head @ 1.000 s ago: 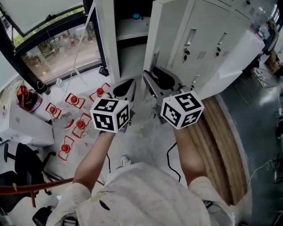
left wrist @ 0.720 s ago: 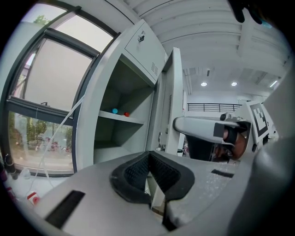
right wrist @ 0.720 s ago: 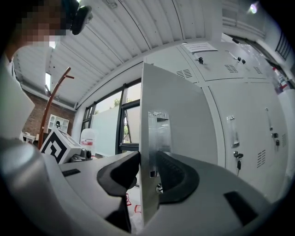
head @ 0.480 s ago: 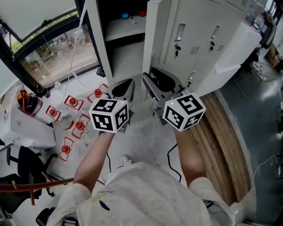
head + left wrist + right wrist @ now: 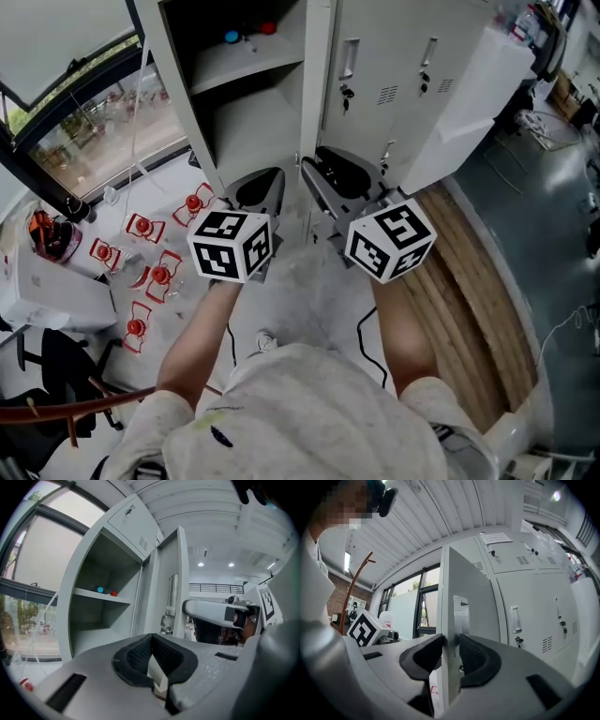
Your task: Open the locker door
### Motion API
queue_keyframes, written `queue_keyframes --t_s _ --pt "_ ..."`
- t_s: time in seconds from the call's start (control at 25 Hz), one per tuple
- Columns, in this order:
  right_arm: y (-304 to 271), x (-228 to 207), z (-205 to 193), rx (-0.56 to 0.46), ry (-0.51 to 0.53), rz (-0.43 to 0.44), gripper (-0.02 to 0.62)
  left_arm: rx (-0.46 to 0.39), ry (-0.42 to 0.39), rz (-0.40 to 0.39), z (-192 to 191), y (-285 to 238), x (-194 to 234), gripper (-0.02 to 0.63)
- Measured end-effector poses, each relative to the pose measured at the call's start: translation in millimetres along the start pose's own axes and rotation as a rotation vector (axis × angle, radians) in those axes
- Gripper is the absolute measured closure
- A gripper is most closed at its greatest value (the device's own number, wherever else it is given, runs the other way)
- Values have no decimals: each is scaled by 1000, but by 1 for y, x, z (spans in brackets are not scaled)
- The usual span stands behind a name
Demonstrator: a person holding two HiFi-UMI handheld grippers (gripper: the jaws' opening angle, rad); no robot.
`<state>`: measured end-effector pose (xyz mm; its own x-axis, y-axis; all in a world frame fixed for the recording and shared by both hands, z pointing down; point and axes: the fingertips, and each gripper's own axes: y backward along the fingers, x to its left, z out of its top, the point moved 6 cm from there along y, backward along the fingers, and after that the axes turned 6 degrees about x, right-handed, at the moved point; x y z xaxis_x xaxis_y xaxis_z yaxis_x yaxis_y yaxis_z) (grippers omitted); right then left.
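Observation:
The grey locker door [image 5: 315, 84] stands open and shows edge-on in the head view. Beside it is the open compartment [image 5: 239, 103], with a small blue thing [image 5: 232, 36] and a red one [image 5: 268, 28] on its shelf. My right gripper [image 5: 328, 176] straddles the door's free edge [image 5: 449, 620]. Its jaws are closing, and both pads lie against the panel below the handle plate [image 5: 461, 613]. My left gripper [image 5: 259, 187] hovers just left of the door, facing the compartment [image 5: 101, 616]. It [image 5: 152, 637] is shut and holds nothing.
More closed lockers with handles and keys [image 5: 427, 66] run off to the right. Several red-and-white things [image 5: 155, 277] lie on the floor at left, near a white box [image 5: 56, 291] and a window [image 5: 84, 141]. Wooden planks [image 5: 469, 281] lie at right, and a cable [image 5: 361, 328] is underfoot.
In the head view the locker has slid down and left, and more of the open compartment shows. The door now looks narrower and edge-on. Both grippers keep their places.

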<state>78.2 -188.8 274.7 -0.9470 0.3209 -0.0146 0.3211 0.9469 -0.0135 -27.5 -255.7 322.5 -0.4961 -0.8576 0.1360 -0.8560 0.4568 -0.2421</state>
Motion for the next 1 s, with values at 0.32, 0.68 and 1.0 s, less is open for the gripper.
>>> queue_keyframes --t_s 0.32,0.68,1.0 --pt "27 -18 0 0 -1 -58 518 13 -14 -66 2 -20 -25 600" --pt "47 -37 -1 -3 -8 -129 528 22 -28 -128 2 -37 -43 600" --pt "61 -56 -1 2 -10 -192 528 20 -31 -161 5 -51 -50 600"
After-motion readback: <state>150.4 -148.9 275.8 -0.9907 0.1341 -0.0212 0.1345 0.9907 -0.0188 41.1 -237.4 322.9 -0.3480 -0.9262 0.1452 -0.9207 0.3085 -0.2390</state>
